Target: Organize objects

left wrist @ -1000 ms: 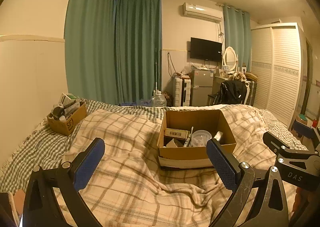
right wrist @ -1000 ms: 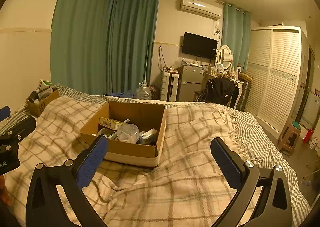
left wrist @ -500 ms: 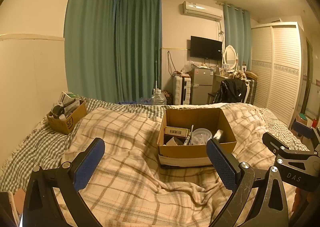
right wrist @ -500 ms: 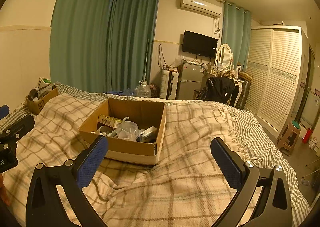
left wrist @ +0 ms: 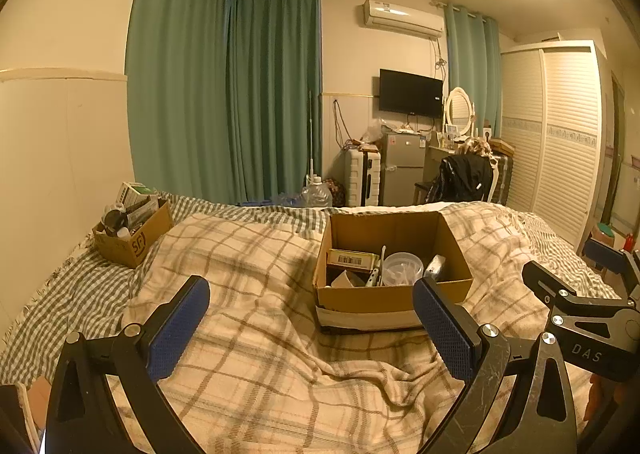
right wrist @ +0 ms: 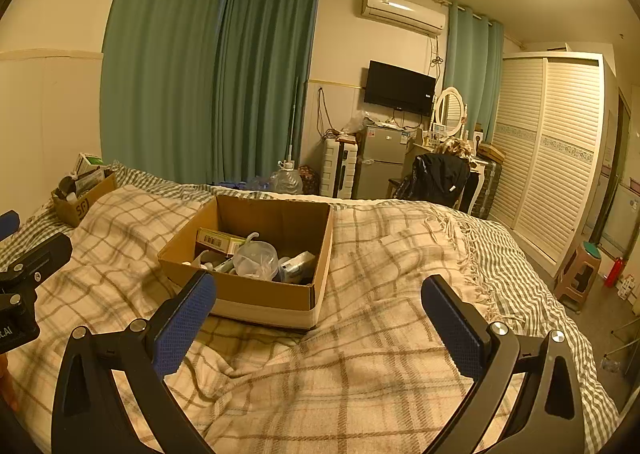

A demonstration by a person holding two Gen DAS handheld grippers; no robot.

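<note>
An open cardboard box (left wrist: 384,296) sits on the plaid blanket, holding a barcoded carton (left wrist: 350,259), a clear plastic tub (left wrist: 402,266) and other small items; it also shows in the right wrist view (right wrist: 260,300). A smaller cardboard box (left wrist: 134,236) full of items stands at the far left; it shows too in the right wrist view (right wrist: 82,200). My left gripper (left wrist: 310,304) is open and empty, short of the big box. My right gripper (right wrist: 318,302) is open and empty, just before the box's near right corner.
The plaid blanket (left wrist: 248,334) lies rumpled over a checked bedspread (right wrist: 516,254). Green curtains, a water jug (left wrist: 316,194), a fridge, a chair with a black jacket (left wrist: 464,178) and a wardrobe stand beyond. A stool (right wrist: 580,270) stands on the floor at right.
Both grippers have drifted slightly; the big box sits a little higher and farther in both views. Both stay open and empty.
</note>
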